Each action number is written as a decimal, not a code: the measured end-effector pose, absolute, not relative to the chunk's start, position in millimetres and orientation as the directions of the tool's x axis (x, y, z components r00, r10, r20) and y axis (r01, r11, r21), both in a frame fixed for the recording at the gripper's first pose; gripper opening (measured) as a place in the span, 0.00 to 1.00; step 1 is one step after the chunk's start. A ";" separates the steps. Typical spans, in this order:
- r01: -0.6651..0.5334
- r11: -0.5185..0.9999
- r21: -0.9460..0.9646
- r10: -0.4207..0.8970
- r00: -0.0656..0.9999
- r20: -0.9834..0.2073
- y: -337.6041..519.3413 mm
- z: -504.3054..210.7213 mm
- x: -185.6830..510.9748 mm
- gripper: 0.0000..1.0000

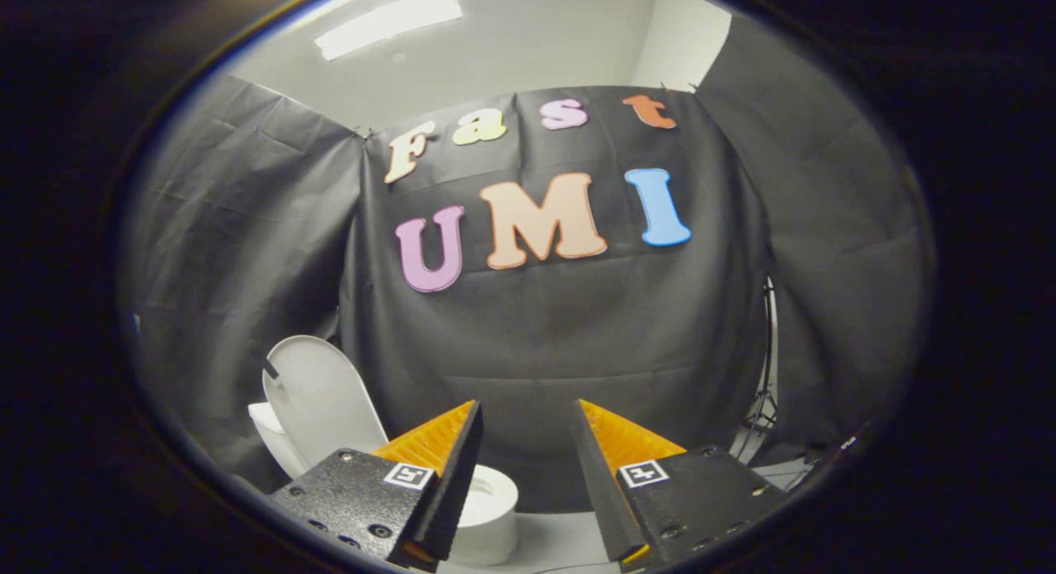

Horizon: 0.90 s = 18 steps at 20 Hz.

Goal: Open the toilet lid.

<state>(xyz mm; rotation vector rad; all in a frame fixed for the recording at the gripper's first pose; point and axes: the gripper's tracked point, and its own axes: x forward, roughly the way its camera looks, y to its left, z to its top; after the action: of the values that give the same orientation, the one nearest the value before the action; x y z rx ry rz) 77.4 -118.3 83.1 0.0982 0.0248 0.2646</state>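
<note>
The white toilet lid (318, 401) stands upright, leaning back against the tank (271, 435), to the left of and beyond my left finger. A part of the white bowl and seat (491, 500) shows low between the fingers, mostly behind the left one. My gripper (528, 409) is open, held above and in front of the toilet, with nothing between its fingers and touching nothing.
Black cloth walls close the booth behind and on both sides. A thin dark stand with cables (763, 392) rises at the right behind the cloth's edge. A pale floor (553, 549) lies beneath the toilet.
</note>
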 end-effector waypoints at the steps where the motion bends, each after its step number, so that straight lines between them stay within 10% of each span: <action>1: -0.253 0.961 0.113 0.257 0.966 -0.020 -126.8 77.2 77.4 0.67; 18: -0.152 0.984 0.096 0.164 0.977 -0.135 -203.0 30.0 89.1 0.65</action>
<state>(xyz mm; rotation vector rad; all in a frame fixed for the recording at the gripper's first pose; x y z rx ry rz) 89.1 -203.0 30.0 0.0856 0.1433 0.1594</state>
